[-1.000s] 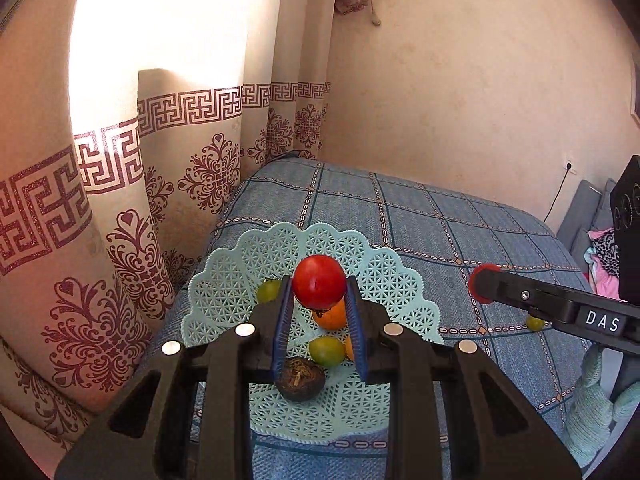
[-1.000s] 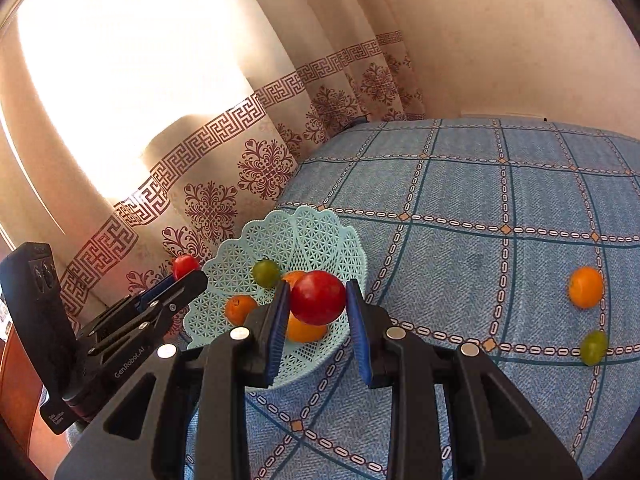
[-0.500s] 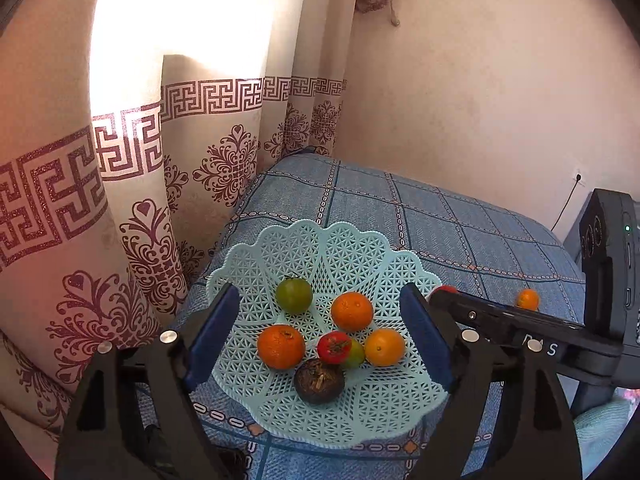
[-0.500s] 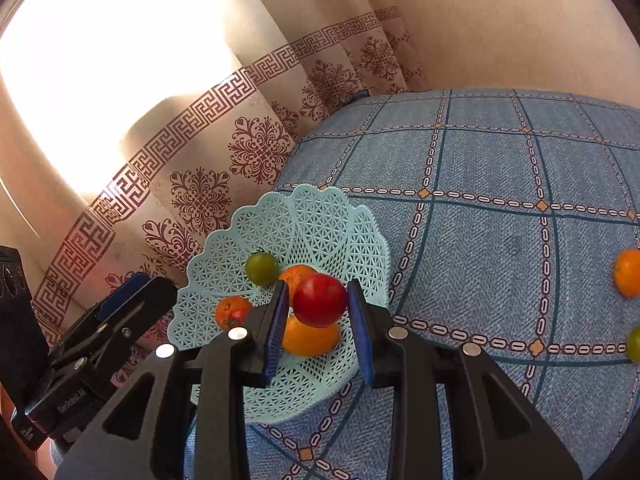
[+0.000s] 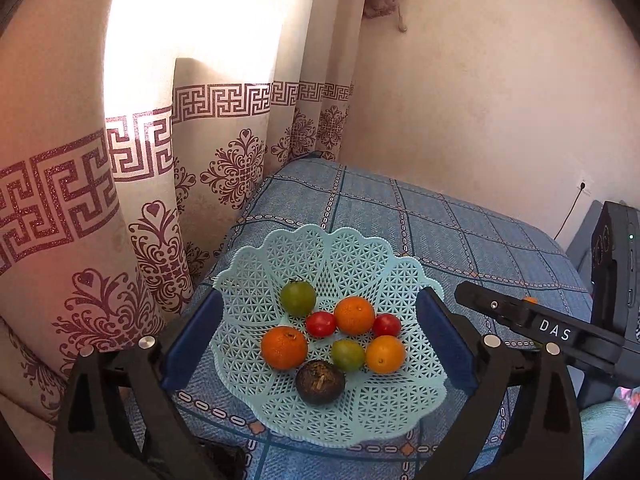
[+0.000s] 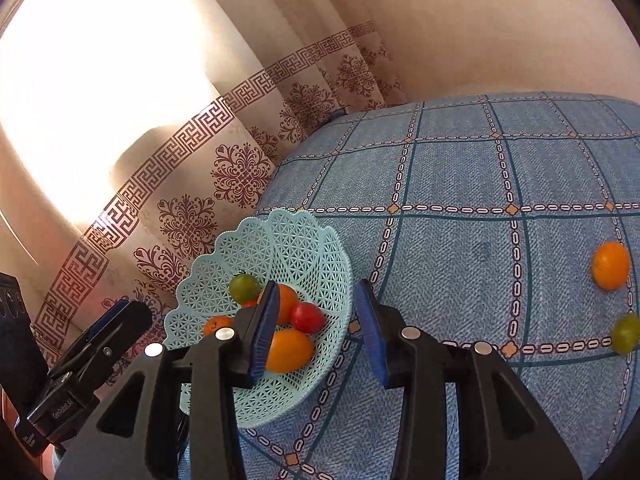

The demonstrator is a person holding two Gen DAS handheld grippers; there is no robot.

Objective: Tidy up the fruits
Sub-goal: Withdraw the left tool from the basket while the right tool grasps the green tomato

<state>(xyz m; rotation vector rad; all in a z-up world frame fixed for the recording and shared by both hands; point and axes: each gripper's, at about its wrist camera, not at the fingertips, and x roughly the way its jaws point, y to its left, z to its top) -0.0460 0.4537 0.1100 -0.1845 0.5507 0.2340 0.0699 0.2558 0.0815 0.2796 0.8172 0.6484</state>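
Observation:
A pale turquoise lattice basket (image 5: 280, 256) (image 6: 316, 264) sits on the blue checked cloth and holds several fruits: two red tomatoes (image 5: 320, 324) (image 5: 386, 325), oranges (image 5: 284, 347), a green tomato (image 5: 297, 298) and a dark fruit (image 5: 320, 382). My left gripper (image 5: 316, 340) stands wide open over the basket's near side, holding nothing. My right gripper (image 6: 316, 328) is open above the basket's right rim, with a red tomato (image 6: 306, 317) lying in the basket below it. An orange (image 6: 610, 265) and a green tomato (image 6: 625, 334) lie loose on the cloth at the far right.
Patterned curtains (image 5: 120, 184) hang close along the left of the basket, and a plain wall (image 5: 480, 100) stands behind. The right gripper's body (image 5: 552, 332) reaches in from the right in the left wrist view. The cloth (image 6: 460, 240) between basket and loose fruits is bare.
Both grippers held a red tomato a second ago. The left one opened first and dropped its tomato in the basket, then the right one opened and its tomato now lies there too.

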